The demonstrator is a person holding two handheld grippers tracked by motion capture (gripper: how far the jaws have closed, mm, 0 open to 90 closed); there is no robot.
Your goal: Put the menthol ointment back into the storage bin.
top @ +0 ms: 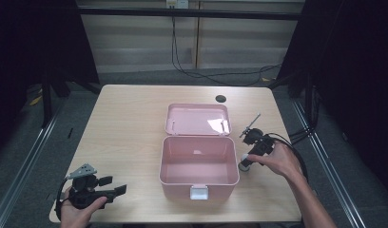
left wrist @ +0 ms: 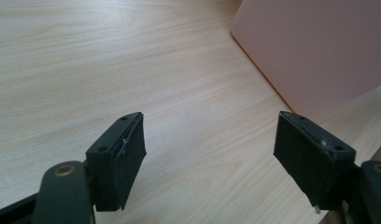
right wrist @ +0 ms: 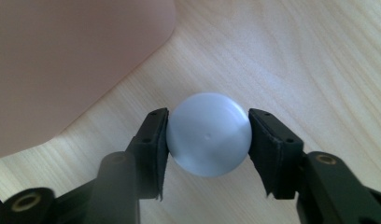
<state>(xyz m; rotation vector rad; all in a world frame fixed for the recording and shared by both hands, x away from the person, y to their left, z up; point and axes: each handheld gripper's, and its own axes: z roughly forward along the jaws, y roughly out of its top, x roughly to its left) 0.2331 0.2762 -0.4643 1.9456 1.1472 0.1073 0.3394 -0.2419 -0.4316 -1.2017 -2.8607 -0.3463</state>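
A pale white round object [right wrist: 208, 126], domed like a cap or ball, sits between the pads of my right gripper [right wrist: 208, 137], which press on both its sides just above the wooden table. In the high view that right gripper [top: 243, 165] points down beside the right wall of an open pink box [top: 163, 164], whose lid [top: 197, 118] lies folded back. The box's inside looks bare. The pink box [right wrist: 62, 60] fills the upper left of the right gripper view. My left gripper [top: 117, 185] rests at the table's near left corner, open over bare wood [left wrist: 209, 154], with the pink box [left wrist: 319, 51] ahead on the right.
A black round grommet [top: 221, 99] sits in the table near its far edge. Cables [top: 287, 142] trail off the table's right side behind my right hand. A white latch [top: 199, 192] hangs on the box's front. Dark floor surrounds the table.
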